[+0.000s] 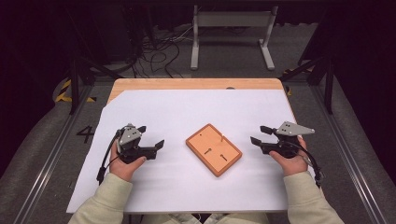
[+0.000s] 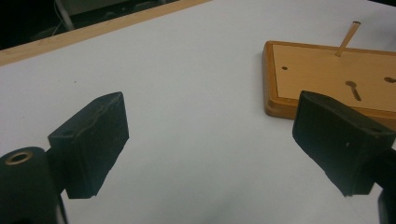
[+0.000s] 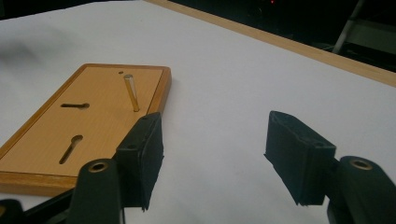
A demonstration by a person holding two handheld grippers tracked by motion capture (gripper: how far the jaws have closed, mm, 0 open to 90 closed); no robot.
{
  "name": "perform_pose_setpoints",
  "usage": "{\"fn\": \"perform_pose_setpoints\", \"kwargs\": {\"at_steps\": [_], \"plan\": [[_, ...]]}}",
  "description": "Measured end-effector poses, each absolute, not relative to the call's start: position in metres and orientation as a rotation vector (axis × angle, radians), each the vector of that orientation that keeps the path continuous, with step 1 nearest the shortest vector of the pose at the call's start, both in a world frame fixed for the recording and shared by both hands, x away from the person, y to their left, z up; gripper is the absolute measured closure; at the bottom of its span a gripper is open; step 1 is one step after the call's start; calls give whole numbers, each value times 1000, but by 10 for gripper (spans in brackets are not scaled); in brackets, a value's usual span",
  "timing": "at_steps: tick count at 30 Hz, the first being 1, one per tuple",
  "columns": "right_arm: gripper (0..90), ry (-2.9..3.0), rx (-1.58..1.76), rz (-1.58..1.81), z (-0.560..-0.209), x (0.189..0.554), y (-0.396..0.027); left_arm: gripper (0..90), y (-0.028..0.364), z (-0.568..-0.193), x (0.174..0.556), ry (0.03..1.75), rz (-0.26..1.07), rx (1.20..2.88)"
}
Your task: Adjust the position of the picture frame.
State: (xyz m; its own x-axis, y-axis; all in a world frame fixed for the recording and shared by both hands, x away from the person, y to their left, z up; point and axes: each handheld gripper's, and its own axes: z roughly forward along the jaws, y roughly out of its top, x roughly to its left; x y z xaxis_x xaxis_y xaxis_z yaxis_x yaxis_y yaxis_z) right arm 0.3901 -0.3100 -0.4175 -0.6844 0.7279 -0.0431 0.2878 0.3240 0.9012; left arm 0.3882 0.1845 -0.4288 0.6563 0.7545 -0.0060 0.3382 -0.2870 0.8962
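A: Between your grippers, mid-sheet, sits the wooden board (image 1: 214,149) with its upright peg (image 1: 222,138).

B: Left gripper (image 1: 152,136) and right gripper (image 1: 258,135) both gape, empty (risk: a sideways approach snaps the peg).

A flat wooden board (image 1: 214,150) lies mid-worktop, turned diagonally, with two keyhole slots and a thin peg (image 1: 222,138) standing near its far corner.

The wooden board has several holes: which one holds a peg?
The round hole at the board's far right corner holds the upright peg; the two keyhole slots and the other small hole are empty.
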Motion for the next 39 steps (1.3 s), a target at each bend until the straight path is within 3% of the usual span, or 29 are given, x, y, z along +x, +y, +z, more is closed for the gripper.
{"fn": "perform_pose_setpoints", "kwargs": {"at_steps": [19,31,39], "plan": [[384,2161,892,1309,-417,390,-310,116,183,-428,387,867,532,1886],[434,2172,894,1300,-412,389,-306,116,184,-428,388,872,538,1888],[728,2243,865,1247,-403,392,-301,124,184,-429,388,881,535,1893]]}}
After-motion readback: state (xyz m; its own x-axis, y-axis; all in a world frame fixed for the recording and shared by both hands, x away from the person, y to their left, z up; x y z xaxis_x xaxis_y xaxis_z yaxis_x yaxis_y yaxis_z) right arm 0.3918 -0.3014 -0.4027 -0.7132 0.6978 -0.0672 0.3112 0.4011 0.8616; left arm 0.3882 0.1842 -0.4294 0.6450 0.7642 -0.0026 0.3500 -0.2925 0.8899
